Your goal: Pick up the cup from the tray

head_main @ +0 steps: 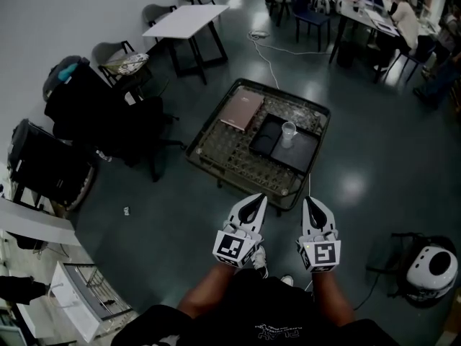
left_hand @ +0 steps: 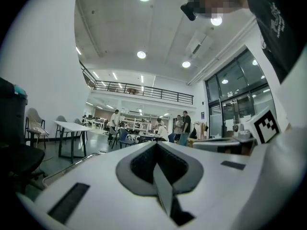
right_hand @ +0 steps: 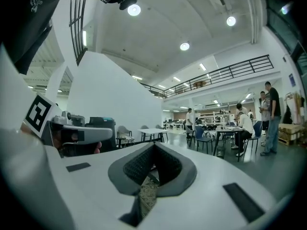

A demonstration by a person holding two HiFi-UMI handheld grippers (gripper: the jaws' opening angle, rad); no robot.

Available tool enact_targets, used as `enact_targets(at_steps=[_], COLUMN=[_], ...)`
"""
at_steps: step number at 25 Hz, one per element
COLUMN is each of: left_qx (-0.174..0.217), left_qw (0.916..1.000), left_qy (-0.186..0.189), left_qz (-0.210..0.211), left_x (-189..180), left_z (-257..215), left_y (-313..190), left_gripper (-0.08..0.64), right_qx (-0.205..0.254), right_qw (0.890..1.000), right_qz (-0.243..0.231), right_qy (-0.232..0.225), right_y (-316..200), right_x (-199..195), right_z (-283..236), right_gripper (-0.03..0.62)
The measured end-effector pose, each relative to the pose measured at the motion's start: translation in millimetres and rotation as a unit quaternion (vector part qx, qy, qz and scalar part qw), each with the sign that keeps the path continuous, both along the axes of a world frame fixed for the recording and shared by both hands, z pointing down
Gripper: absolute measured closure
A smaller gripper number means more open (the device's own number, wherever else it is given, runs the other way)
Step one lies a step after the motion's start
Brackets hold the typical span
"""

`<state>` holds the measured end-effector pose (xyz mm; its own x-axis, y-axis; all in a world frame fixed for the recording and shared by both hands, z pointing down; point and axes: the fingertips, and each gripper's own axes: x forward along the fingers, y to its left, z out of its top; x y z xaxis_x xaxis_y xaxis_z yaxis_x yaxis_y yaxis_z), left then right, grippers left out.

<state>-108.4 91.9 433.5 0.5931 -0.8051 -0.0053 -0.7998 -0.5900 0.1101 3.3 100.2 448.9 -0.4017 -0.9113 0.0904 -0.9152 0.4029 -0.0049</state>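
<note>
Cup (head_main: 289,133) placement decides the coming move: a clear cup is seen upright, its long axis vertical, on a black tray (head_main: 300,157) towards the far right part of a low square table (head_main: 216,170). A second dark tray lies just beside it on the left, and the cup stands close to where the two meet; which of them bears it cannot be told for certain. A flat pinkish-brown book (head_main: 242,111) lies farther left on the table. In the head view, both grippers are held low and close to the body, short of the table's near edge and well apart from the cup. The left gripper (head_main: 253,206) and the right gripper (head_main: 312,209) are both pointed forward at the table. The cup lies ahead of them and, sideways, between their two lines, somewhat nearer the right gripper, so that one is judged the better placed for the reach. In each gripper view the jaws are seen pressed together with nothing held between them; only a sliver of the table's woven top shows past the right pair. It is judged that the jaws must be parted and a forward, downward reach made before the cup can be taken from the side.
</note>
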Motion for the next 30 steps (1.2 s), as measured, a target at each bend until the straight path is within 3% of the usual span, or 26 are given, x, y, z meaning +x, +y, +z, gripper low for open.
enact_targets(at_steps=[5,12,17,30], left_qx=[-0.004,0.015,0.010,-0.010], left_qw=[0.9999,0.9989,0.9989,0.9981], left_qy=[0.005,-0.033,-0.035,-0.059], left_qz=[0.010,0.031,0.030,0.018], left_x=[-2,5,19,55], left_z=[5,1,7,30], left_y=[-17,-28,-40,-141], left_gripper=[0.561,0.561,0.561,0.561], right_qx=[0.000,-0.006,-0.001,0.000], right_qw=[1.000,1.000,1.000,1.000], right_qz=[0.013,0.018,0.010,-0.012], right_qy=[0.008,0.010,0.021,0.026], right_y=[-15,-32,-47,-157], right_x=[-1,-6,-2,41], right_z=[-2,-4,-5,9], right_gripper=[0.586,0.586,0.586,0.586])
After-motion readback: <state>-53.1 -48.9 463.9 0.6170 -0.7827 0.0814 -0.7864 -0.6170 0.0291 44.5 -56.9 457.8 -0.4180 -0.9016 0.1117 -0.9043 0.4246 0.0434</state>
